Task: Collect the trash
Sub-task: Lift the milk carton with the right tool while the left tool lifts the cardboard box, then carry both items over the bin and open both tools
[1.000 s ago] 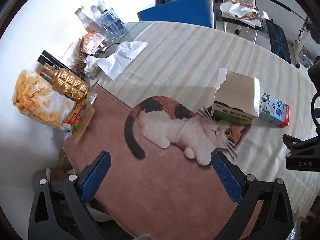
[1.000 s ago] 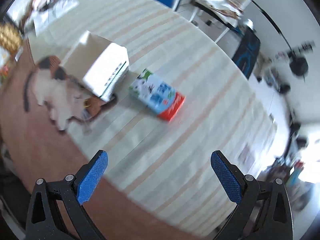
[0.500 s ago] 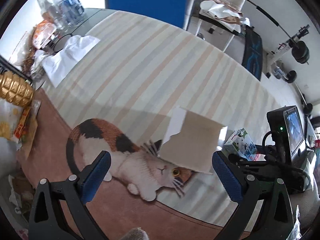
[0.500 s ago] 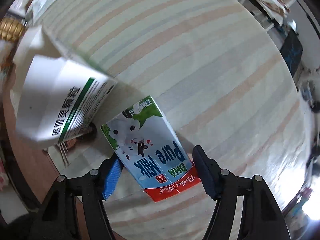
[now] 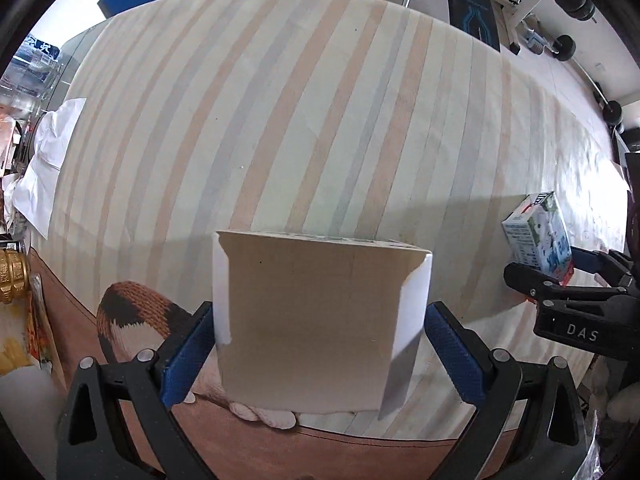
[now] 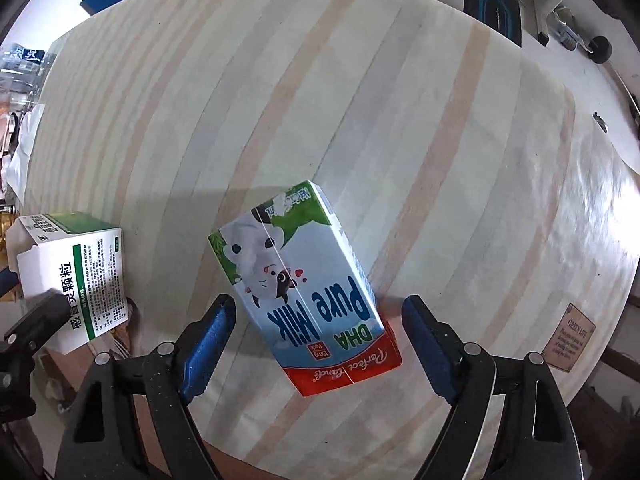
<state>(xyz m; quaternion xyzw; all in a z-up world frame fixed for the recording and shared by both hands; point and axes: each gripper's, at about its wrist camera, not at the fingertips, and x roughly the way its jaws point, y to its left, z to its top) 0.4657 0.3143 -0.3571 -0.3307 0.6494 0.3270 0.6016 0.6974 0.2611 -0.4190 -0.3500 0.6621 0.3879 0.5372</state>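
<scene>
A: Where is the left hand-held gripper [image 5: 320, 348]?
B: Low over the worktop [image 5: 320, 100], which wears a striped cloth. An opened medicine box [image 5: 316, 320], white with green print, sits between its blue pads. The left pad lies against the box's side; the right pad is just beside the other side, and I cannot tell whether it touches.

A: So is it pinching the box?
B: I cannot tell. The jaws bracket it closely, nothing more is certain.

A: And the right hand-held gripper [image 6: 316, 346]?
B: Spread wide around the milk carton [image 6: 304, 288], printed "DHA Pure Milk". The carton lies flat on the cloth, slanted across the gap, its red end nearest the camera. There is clear space between each pad and the carton.

A: How do the two pieces of trash sit?
B: Near each other, the box to the carton's left, not touching.

A: Anything else?
B: A cat-print mat [image 5: 132, 312] under the box, a white tissue [image 5: 52, 160] at the cloth's far left edge, and a gold bottle [image 5: 12, 276] beside it.
</scene>
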